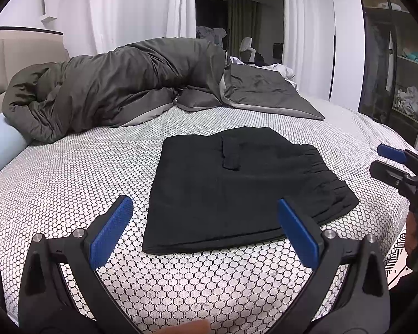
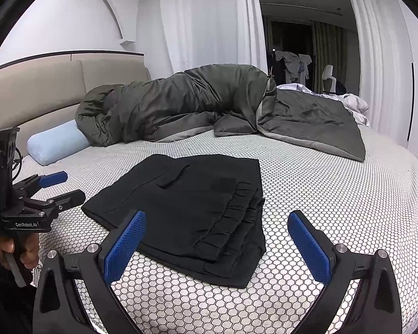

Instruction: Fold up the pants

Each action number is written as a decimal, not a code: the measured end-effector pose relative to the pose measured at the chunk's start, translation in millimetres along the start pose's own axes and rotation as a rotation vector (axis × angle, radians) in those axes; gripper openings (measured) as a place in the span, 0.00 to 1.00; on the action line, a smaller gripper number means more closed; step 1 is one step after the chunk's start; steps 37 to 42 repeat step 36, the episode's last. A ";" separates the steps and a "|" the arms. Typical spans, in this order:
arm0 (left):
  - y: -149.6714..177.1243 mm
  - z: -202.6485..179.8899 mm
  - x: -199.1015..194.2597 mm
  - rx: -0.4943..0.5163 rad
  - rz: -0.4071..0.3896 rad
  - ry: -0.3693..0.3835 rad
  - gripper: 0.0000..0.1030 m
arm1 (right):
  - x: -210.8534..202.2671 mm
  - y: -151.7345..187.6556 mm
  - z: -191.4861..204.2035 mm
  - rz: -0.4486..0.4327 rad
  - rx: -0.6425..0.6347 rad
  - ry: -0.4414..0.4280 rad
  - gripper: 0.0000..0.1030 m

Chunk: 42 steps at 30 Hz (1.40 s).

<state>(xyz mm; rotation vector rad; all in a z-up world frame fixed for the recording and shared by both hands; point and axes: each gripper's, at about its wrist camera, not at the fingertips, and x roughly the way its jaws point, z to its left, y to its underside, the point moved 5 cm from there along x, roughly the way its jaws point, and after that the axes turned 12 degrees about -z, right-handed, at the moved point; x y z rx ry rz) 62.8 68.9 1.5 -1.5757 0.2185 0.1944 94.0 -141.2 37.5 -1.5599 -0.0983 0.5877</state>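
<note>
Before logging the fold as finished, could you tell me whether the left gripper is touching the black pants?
Apart. In the right wrist view the left gripper hangs open left of the black pants, patterned sheet showing between them.

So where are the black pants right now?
The folded black pants lie flat on the honeycomb-patterned sheet, in the middle of both views, just ahead of both open hand-held grippers and nearer than the olive duvet.

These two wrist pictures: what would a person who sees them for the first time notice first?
First, the black pants, folded into a compact rectangle, lying flat in the middle of the honeycomb-patterned sheet. Next, the two open claws with blue pads in the foreground, the left claw and the right claw, neither touching the cloth. Behind, a bulky dark green duvet is heaped along the far side of the bed.
</note>
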 end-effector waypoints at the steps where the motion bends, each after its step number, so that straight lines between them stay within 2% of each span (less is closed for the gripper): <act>1: -0.1 0.8 0.1 -0.001 0.001 -0.002 0.99 | 0.0 -0.1 0.0 -0.001 -0.001 0.001 1.00; 42: -2.8 9.1 -1.4 -0.018 -0.010 -0.015 0.99 | 3.0 3.0 -1.2 0.012 -0.005 -0.001 1.00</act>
